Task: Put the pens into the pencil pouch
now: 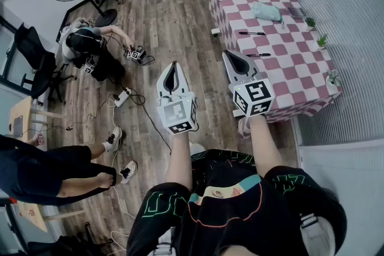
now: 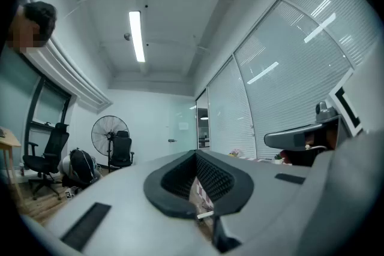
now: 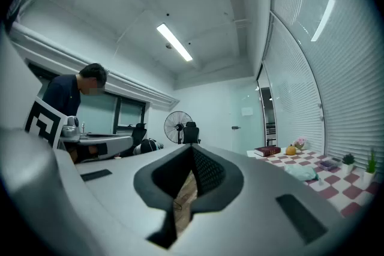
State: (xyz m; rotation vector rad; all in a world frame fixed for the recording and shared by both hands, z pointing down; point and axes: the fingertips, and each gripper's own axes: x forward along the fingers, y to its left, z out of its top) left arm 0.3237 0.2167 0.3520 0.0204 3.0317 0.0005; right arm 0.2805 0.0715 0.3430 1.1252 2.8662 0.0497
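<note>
head view: pens (image 1: 252,33) lie on the bench (image 1: 300,72) near the pouch (image 1: 266,11), well apart from left hand-held gripper (image 1: 173,69) and right hand-held gripper (image 1: 231,57). left gripper view: jaws pressed together, empty. right gripper view: same (arriving shut could knock a pen away).

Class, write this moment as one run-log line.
left gripper: shut, empty | right gripper: shut, empty | pens: on table | pouch: on table

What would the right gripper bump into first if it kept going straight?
Nothing nearby: the right gripper would pass left of the checked table. Far off, probably the black chair by the fan; depth is unclear.
</note>
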